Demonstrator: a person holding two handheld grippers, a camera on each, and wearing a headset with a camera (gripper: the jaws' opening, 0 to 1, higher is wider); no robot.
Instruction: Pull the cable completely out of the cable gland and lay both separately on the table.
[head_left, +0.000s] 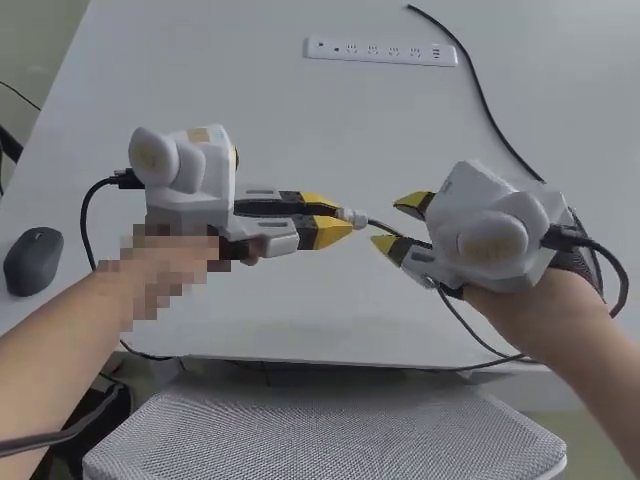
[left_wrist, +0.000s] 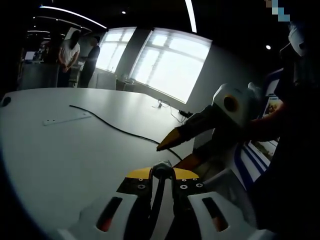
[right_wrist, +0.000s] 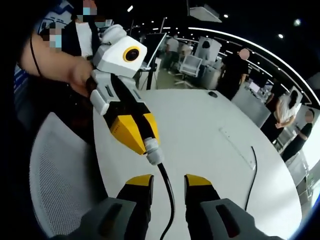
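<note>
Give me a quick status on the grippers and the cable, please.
Left gripper shut on the gland, above the table. Right gripper open, cable between its jaws, not yet out of the gland. Mouse and power strip well aside.

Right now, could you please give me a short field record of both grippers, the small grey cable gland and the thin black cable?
Left gripper: shut on small grey cable gland, above white table
Right gripper: open, jaws either side of thin black cable
Cable: runs into the gland, not pulled out
On table: white power strip, dark grey mouse
Laid down: nothing yet
</note>
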